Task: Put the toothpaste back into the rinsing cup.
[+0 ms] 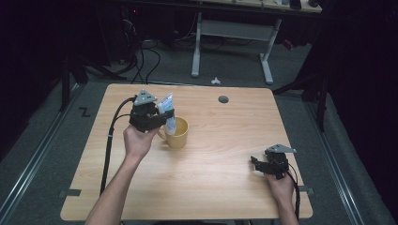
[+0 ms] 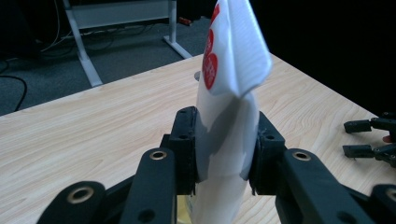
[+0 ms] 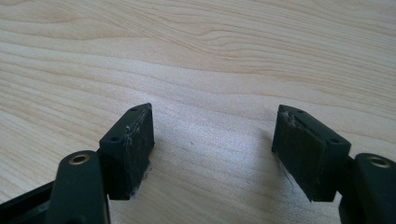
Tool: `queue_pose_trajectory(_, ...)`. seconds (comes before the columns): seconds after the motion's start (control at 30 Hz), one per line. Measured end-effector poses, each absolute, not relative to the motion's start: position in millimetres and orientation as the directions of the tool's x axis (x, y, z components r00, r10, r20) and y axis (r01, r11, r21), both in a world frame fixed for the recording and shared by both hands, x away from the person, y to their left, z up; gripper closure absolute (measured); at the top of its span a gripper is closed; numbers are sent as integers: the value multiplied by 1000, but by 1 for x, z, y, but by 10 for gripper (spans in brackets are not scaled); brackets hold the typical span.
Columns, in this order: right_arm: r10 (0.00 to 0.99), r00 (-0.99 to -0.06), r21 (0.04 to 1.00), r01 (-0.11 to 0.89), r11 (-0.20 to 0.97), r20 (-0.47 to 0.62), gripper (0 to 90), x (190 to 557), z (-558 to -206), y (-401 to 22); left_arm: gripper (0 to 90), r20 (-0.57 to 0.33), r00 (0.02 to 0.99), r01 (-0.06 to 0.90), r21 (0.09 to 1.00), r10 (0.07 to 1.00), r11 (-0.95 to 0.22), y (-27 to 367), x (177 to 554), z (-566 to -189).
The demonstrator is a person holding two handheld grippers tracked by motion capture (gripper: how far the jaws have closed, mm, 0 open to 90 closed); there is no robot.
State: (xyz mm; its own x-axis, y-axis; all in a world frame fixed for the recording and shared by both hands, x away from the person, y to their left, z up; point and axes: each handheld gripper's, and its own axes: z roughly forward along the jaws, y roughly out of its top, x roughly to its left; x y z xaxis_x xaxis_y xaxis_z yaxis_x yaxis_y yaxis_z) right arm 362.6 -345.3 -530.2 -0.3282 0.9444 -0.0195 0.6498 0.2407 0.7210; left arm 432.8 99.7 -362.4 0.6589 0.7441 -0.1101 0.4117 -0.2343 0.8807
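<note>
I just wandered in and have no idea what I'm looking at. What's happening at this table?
A person sits at a wooden table with a two-jaw gripper in each hand. The left gripper is clamped on a white tube with red print, holding it upright at a yellow mug, its lower end at the mug's mouth. The right gripper rests apart near the table's right edge, jaws open, with nothing between them.

White tube (image 2: pixel 229 140) with red print; yellow mug (image 1: pixel 178 133).
</note>
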Motion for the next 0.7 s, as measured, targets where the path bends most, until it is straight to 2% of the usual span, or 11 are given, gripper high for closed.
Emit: queue_pose_trajectory(0.7, 944, -328, 721, 650, 241, -20, 295, 363, -530, -345, 678, -96, 661, 409, 877, 744, -251, 83, 444, -377)
